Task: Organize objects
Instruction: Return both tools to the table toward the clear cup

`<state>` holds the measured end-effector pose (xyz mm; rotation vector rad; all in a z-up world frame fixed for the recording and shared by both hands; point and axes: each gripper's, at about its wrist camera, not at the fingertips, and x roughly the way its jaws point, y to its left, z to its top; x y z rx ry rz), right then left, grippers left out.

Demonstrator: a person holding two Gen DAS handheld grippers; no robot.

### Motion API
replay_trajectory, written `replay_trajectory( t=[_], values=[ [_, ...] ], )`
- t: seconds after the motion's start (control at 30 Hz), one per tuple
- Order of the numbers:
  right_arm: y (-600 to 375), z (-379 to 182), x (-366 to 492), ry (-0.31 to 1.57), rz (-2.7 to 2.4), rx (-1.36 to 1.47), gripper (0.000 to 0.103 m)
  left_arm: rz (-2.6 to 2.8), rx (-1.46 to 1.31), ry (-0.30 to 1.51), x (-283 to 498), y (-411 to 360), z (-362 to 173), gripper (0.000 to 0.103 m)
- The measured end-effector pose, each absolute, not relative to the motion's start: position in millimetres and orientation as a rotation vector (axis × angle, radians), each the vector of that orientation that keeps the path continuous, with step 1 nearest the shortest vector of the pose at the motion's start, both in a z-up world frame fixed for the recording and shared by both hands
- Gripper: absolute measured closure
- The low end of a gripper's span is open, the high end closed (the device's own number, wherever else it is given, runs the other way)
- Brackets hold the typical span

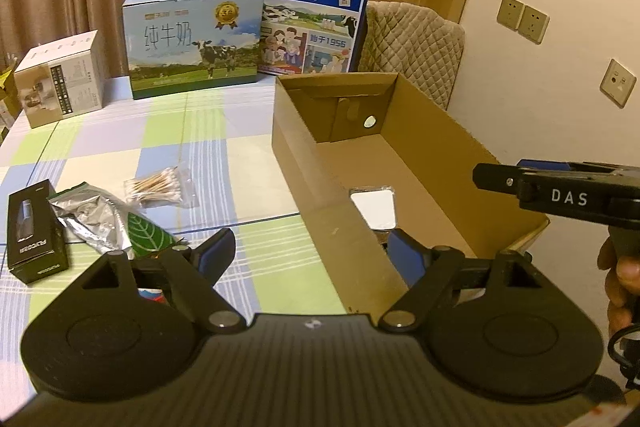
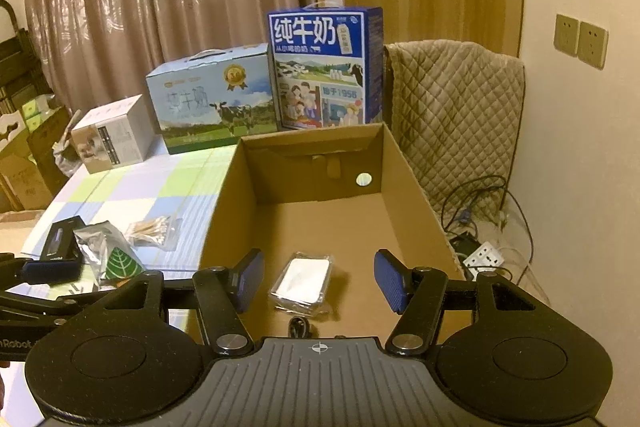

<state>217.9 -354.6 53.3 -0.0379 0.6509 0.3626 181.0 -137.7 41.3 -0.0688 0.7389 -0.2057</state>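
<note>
Standing along the far edge of the desk [image 1: 168, 155], which carries a checked cloth, are a small white carton [image 1: 62, 79], a light-blue milk carton with a cow print [image 1: 192, 45] and a taller dark-blue milk carton [image 1: 316, 19]; a quilted cover [image 2: 452, 115] drapes over furniture beside the wall, and a power strip [image 2: 482, 257] with cables lies on the floor below it. An open cardboard box [image 2: 416, 195] sits on the desk's right portion, and its near-left wall stands between the two fingers of the left gripper [image 1: 310, 255]. That gripper is spread wide with nothing between its blue pads. Left of the box, on the cloth, lie a bag of cotton swabs [image 1: 160, 187], a crumpled foil pouch with a green leaf print [image 1: 108, 219] and a slim black product box [image 1: 34, 227], all close together and apart from the cardboard wall. The right gripper [image 2: 318, 281] is also fully spread and holds nothing; it hangs above the near end of the box interior. Directly between and below its fingers, a flat clear-wrapped pack with a white face [image 2: 302, 281] rests on the box floor, touching neither pad. A small black item [image 2: 298, 327] lies just nearer the camera; its identity cannot be determined. A hand [image 1: 618, 279] grips the right gripper's handle in the left wrist view.
</note>
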Motion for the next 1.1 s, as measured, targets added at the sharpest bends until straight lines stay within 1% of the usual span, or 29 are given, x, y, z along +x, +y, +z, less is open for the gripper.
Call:
replay_trajectory(
  t=[0.6, 0.9, 1.0, 1.1],
  values=[
    [-305, 72, 180, 0.6, 0.425, -0.126, 0.045, -0.129, -0.083, 0.703, 147, -97, 60, 0.019],
    [-270, 78, 157, 0.582, 0.498, -0.151, 0.045, -0.043, -0.089, 0.681, 120, -54, 65, 0.016],
    [-257, 76, 145, 0.574, 0.542, -0.157, 0.042, 0.009, -0.084, 0.682, 109, -34, 62, 0.014],
    [-245, 69, 133, 0.574, 0.581, -0.161, 0.036, 0.066, -0.091, 0.691, 99, -11, 54, 0.012]
  ],
)
